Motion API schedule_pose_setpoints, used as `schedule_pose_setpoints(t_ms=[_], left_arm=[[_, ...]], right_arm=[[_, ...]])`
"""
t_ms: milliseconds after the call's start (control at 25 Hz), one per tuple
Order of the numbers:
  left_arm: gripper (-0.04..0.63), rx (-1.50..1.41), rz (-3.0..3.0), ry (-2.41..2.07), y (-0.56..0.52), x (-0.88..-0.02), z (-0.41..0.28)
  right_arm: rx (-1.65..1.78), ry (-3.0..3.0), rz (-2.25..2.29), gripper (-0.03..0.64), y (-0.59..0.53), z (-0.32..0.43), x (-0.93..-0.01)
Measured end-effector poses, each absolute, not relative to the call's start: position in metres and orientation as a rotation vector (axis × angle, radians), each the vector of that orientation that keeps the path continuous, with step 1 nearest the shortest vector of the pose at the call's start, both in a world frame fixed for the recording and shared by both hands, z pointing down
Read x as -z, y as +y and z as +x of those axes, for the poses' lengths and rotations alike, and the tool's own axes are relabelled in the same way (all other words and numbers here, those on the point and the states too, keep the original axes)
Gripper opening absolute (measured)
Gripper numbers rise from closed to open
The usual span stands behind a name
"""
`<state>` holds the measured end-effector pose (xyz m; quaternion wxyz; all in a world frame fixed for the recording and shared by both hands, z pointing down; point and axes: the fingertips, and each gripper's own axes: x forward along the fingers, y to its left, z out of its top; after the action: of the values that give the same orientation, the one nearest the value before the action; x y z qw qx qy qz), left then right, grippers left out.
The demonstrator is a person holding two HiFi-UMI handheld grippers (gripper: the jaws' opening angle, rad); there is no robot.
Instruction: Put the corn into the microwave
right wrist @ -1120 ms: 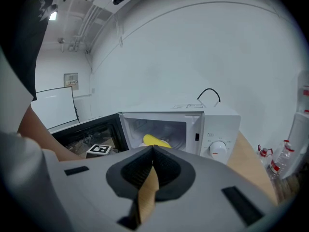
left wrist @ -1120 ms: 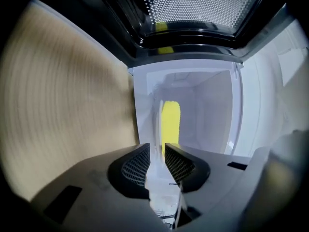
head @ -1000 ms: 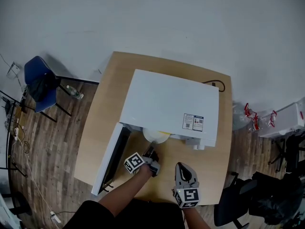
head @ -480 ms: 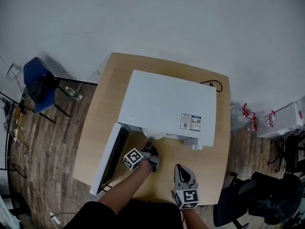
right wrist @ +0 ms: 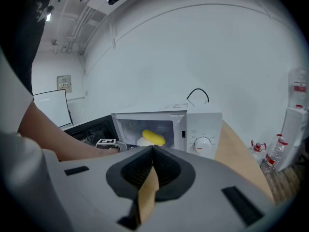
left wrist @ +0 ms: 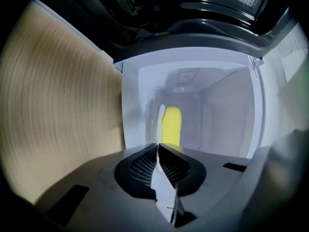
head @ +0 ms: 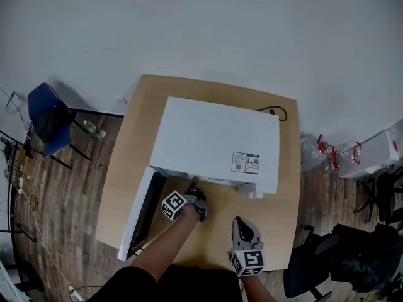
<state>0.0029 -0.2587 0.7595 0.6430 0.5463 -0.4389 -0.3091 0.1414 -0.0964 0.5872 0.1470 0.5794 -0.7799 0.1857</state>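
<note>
The yellow corn lies on a white plate inside the white microwave, whose door hangs open to the left. In the left gripper view the corn sits deep in the white cavity, straight ahead of the jaws. My left gripper is shut and empty at the mouth of the oven, a little short of the plate. Nearer the table's front edge, my right gripper is shut and holds nothing; it points at the microwave.
The microwave stands on a wooden table, with its control dial on the right of the front. A blue chair stands at the left, a black chair at the lower right. Bottles and a white box lie on the floor at the right.
The plate with the corn, which stuck out of the oven's mouth, has slid inside and is now hidden under the top. My left gripper followed it toward the opening.
</note>
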Motion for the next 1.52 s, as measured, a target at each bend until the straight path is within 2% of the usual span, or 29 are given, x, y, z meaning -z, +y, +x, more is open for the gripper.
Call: schedule_pose_setpoints(t_ms=[560, 840, 1520], left_arm=[[0.025, 0.669, 1.256, -1.037, -0.261, -0.757, 0.007], [0.026, 0.477, 1.430, -1.128, -0.251, -0.741, 0.002], [0.018, 0.373, 1.475, -1.110, -0.272, -0.746, 0.020]], right_arm=[[-0.558, -2.234, 1.672, 0.060, -0.087, 0.147, -0.591], [-0.566, -2.253, 1.658, 0.060, -0.086, 0.140, -0.590], [-0.595, -2.246, 1.663, 0.060, -0.083, 0.149, -0.595]])
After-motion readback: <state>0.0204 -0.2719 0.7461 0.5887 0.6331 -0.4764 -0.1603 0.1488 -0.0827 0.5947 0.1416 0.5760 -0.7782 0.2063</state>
